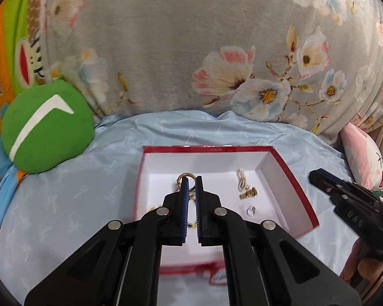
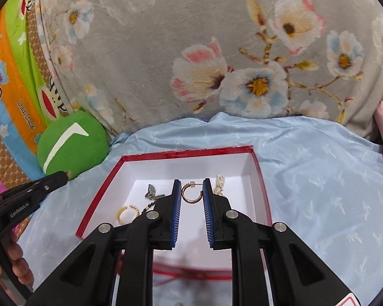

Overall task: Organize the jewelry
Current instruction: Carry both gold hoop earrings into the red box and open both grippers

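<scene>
An open red box with a white inside lies on the blue sheet, also seen in the right wrist view. Loose in it are a pale chain, a gold-and-black piece, a silver ring, a gold ring and a dark charm. My right gripper hovers over the box, shut on a gold hoop earring that spans its pads. My left gripper is shut above the box. A gold hoop shows just past its tips; whether they touch it is unclear.
A green round cushion sits left of the box and a pink cushion right of it. A grey floral blanket rises behind. The blue sheet spreads around the box. A hand holds the left gripper's handle.
</scene>
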Demonstrator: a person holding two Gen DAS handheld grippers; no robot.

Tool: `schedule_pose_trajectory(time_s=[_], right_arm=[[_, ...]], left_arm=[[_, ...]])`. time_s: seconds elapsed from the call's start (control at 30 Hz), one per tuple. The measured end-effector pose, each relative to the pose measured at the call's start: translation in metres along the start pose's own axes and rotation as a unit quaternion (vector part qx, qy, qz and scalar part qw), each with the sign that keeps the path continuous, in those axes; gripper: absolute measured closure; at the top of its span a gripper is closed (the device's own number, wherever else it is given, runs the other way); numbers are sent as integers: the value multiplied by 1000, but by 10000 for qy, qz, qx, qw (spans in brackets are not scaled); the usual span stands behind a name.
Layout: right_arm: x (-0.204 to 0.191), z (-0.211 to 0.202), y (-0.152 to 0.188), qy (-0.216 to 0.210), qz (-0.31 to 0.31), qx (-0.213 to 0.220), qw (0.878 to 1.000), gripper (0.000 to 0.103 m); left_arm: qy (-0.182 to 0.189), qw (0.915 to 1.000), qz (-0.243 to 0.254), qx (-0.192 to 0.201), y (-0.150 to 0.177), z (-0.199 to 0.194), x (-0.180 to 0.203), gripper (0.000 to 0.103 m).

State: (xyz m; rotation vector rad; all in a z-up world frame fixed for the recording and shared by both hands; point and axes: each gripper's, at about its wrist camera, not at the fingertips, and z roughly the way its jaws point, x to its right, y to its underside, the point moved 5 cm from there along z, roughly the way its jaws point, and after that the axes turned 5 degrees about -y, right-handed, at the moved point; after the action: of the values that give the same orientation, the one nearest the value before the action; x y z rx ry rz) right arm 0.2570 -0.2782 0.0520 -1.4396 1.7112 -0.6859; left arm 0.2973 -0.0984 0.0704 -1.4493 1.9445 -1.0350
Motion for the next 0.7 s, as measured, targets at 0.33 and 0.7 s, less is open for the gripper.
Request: schedule_pose_trajectory(time_s=[0.33,0.7], right_arm=[[-4,104,-13,58,-74,-647,9979,87],[-3,158,-3,72,-46,-1139,9935,87]], left_arm=[[-284,9981,124,-542,-21,105,19,99],[-585,9940,71,-927,-11,162,3,99]])
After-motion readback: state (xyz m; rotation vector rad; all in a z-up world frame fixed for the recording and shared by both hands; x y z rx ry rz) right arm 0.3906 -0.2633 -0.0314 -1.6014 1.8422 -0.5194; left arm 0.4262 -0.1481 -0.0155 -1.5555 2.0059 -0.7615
